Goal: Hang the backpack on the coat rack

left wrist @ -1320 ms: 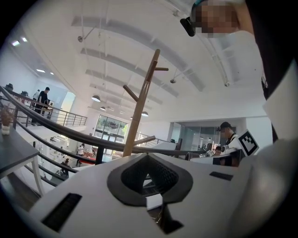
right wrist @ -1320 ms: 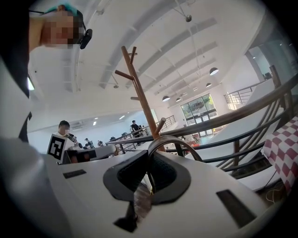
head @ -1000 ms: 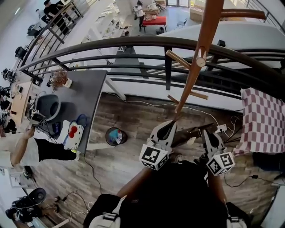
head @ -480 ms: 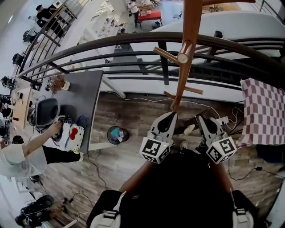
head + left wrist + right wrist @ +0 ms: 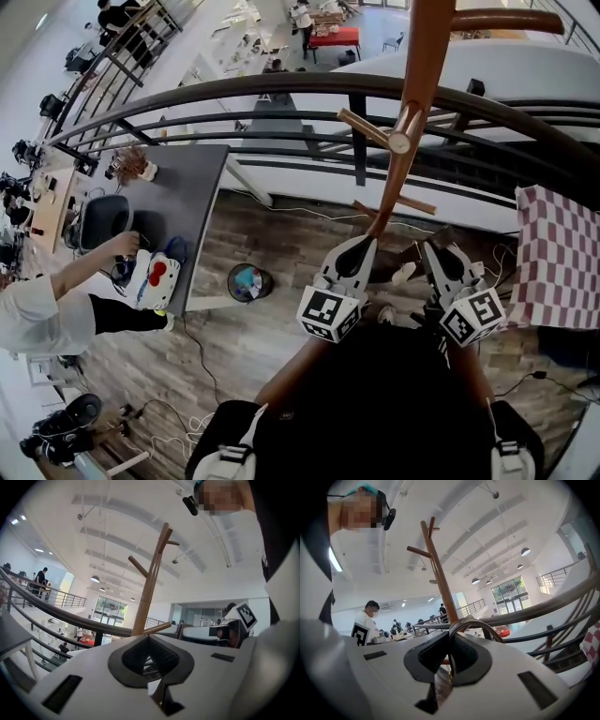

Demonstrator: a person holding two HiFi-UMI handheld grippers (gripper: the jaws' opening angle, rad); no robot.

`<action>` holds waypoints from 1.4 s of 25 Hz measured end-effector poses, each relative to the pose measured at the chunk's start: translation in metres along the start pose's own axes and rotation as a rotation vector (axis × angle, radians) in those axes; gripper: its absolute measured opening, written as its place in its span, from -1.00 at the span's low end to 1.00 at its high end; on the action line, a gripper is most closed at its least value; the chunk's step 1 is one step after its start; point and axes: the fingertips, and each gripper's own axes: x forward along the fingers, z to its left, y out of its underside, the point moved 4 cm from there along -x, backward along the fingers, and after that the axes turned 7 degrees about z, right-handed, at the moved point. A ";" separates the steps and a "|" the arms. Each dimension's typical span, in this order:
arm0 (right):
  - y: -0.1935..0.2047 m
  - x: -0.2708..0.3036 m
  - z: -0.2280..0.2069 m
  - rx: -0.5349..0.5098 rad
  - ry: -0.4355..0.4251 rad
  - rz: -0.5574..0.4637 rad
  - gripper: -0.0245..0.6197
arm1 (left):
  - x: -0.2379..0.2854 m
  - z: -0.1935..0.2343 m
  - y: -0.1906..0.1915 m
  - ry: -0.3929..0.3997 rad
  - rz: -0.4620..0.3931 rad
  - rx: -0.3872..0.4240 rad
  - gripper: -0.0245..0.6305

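The wooden coat rack (image 5: 403,141) rises straight ahead, its pegs branching off the pole; it also shows as the rack (image 5: 145,597) and the rack (image 5: 440,583). A black backpack (image 5: 375,403) hangs low in front of me. My right gripper (image 5: 429,248) is shut on the backpack's brown handle loop (image 5: 476,623), which arches over its tips (image 5: 451,637). My left gripper (image 5: 363,244) sits beside it, jaws closed at the tip (image 5: 149,638), with a dark piece of the backpack between them. Both point level at the pole, a short way from it.
A dark curved railing (image 5: 281,89) runs behind the rack, with a drop to a lower floor beyond. A checked cloth (image 5: 562,253) hangs at the right. At the left are a grey desk (image 5: 187,197), a round bin (image 5: 248,283) and a seated person (image 5: 47,314).
Both grippers and the backpack have edged upward and toward the rack's pole. The person at the left desk has reached an arm out.
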 end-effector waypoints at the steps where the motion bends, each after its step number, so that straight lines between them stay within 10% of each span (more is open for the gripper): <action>1: -0.003 0.001 -0.001 -0.002 -0.001 -0.004 -0.84 | 0.001 0.001 -0.001 0.000 -0.002 -0.003 -0.90; 35: -0.013 0.049 0.002 0.003 -0.087 0.037 -0.84 | 0.022 0.026 -0.012 0.005 -0.008 -0.007 -0.90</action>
